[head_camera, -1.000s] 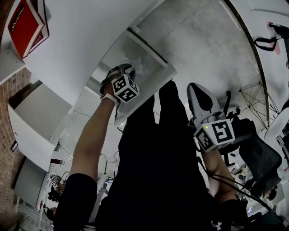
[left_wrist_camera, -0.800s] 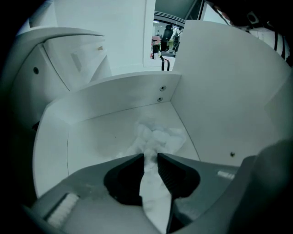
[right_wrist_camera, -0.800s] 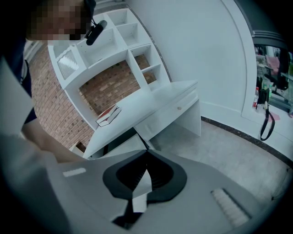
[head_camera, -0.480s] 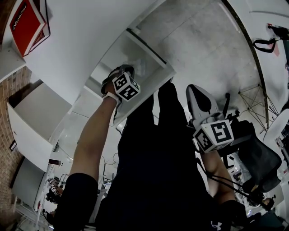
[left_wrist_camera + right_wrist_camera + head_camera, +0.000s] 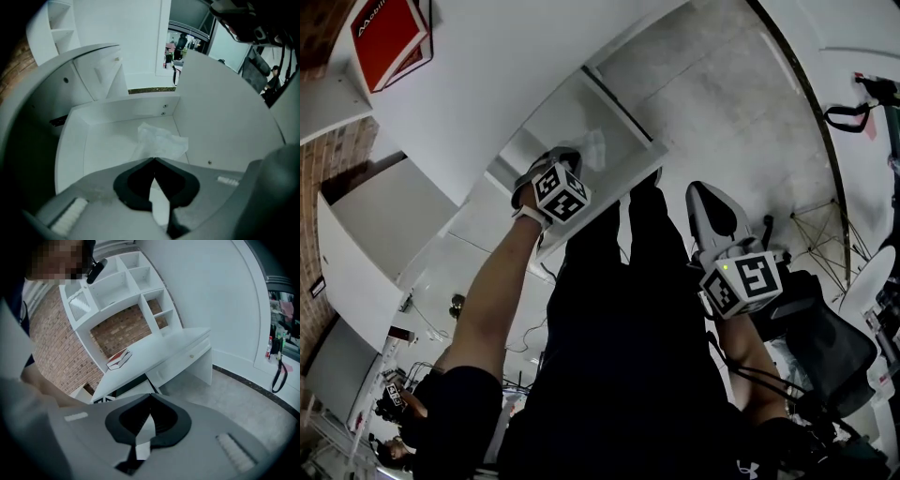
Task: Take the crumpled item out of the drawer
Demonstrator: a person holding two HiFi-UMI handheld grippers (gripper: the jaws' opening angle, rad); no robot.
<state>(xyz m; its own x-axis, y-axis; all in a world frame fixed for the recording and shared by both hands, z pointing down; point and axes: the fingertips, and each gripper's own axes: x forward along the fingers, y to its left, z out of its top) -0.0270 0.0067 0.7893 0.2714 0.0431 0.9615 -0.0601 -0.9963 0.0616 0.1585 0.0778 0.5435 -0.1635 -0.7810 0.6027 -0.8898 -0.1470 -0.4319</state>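
Observation:
In the left gripper view a crumpled white paper (image 5: 159,142) lies on the floor of the open white drawer (image 5: 105,140), near its right wall. My left gripper (image 5: 153,160) is shut, and the paper's near edge runs in under its meeting tips and rises toward them. In the head view the left gripper (image 5: 577,156) reaches into the drawer (image 5: 628,157), right at the paper (image 5: 593,147). My right gripper (image 5: 701,186) hangs over the floor beside the person's dark legs, away from the drawer. Seen in its own view, the right gripper (image 5: 150,395) is shut with nothing between the jaws.
The drawer belongs to a white desk (image 5: 487,75) with a red book (image 5: 389,33) on top. White cubby shelves (image 5: 117,287) stand against a brick wall behind it. A black office chair (image 5: 834,342) stands at the right. Grey floor (image 5: 731,94) spreads beyond the drawer.
The left gripper has edged slightly closer to the paper in the drawer. The head view has shifted a little. The right gripper has hardly moved.

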